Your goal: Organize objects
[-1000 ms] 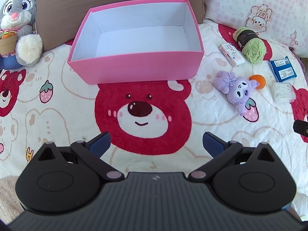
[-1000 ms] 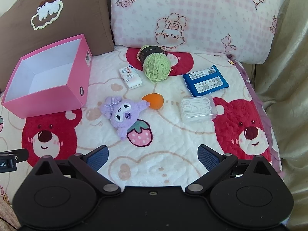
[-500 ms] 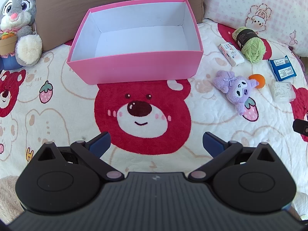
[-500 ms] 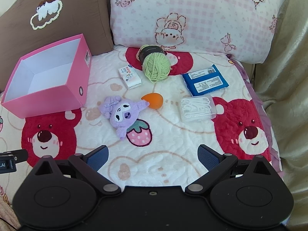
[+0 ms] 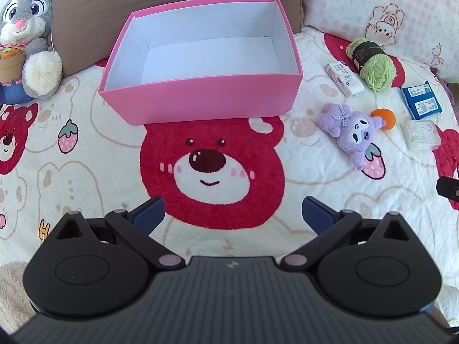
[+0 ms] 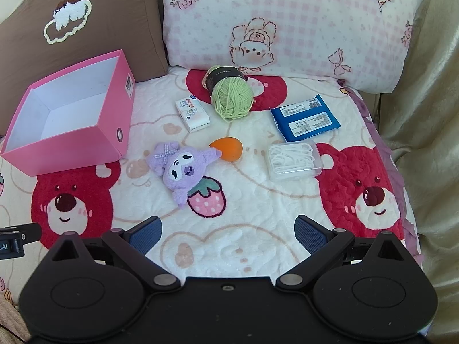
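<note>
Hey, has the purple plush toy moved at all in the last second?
No. The purple plush toy lies where it did, its foot over the blanket's printed strawberry and its ear tip touching the orange ball.

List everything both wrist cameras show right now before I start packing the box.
box: 1, pink outside, white inside, nothing in it, at blanket's rear left
yarn ball: 1, green, black band, near checked pillow
tissue pack: 1, white, left of the yarn
wipes pack: 1, blue, right of the yarn
clear case: 1, holds white picks, below the wipes
sponge: 1, orange, touching plush's ear
plush toy: 1, purple, mid-blanket
rabbit plush: 1, grey, far left
pillows: 2, brown, pink checked
blanket: 1, red bears
left hand-held gripper: open, holding nothing
right hand-held gripper: open, holding nothing
</note>
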A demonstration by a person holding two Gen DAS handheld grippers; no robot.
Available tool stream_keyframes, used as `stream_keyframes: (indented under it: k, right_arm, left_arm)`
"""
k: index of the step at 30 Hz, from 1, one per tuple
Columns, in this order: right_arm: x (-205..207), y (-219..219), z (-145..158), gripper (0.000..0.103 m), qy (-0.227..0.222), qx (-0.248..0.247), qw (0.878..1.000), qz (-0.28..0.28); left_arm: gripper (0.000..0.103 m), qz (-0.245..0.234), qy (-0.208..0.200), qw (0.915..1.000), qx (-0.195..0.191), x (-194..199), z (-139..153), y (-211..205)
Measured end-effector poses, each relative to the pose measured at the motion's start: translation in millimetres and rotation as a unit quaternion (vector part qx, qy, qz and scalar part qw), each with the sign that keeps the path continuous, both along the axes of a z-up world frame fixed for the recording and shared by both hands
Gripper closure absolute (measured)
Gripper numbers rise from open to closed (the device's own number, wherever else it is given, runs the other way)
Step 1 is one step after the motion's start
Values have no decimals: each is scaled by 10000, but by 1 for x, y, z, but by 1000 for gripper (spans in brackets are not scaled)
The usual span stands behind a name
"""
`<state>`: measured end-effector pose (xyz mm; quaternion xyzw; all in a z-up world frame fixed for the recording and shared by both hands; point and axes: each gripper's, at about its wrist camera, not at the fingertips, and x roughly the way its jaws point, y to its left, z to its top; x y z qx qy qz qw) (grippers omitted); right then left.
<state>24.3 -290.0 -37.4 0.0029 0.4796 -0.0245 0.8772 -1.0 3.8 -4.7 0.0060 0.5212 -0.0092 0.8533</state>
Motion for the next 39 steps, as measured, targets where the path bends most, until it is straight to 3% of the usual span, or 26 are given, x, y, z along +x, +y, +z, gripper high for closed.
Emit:
stream_keyframes:
  k: [19,26,32,39]
  right_arm:
    - [-1,4,1,3,64,79,9999,75]
    - [-3,2,16,3,20,-7,9999,161]
    - [-4,1,41,3,-80,100,9978,645]
    - [0,-1,68,3,-786,28,9890,1256]
  left_arm:
    - [0,-140,115,9998,114,1,-2,-12]
    - [0,-521,-186,9976,417,3,24,-18]
    - [2,-1000,-169,9948,87,18,47,-21]
    - [1,-1430,-611,9878,43,36,75,-41]
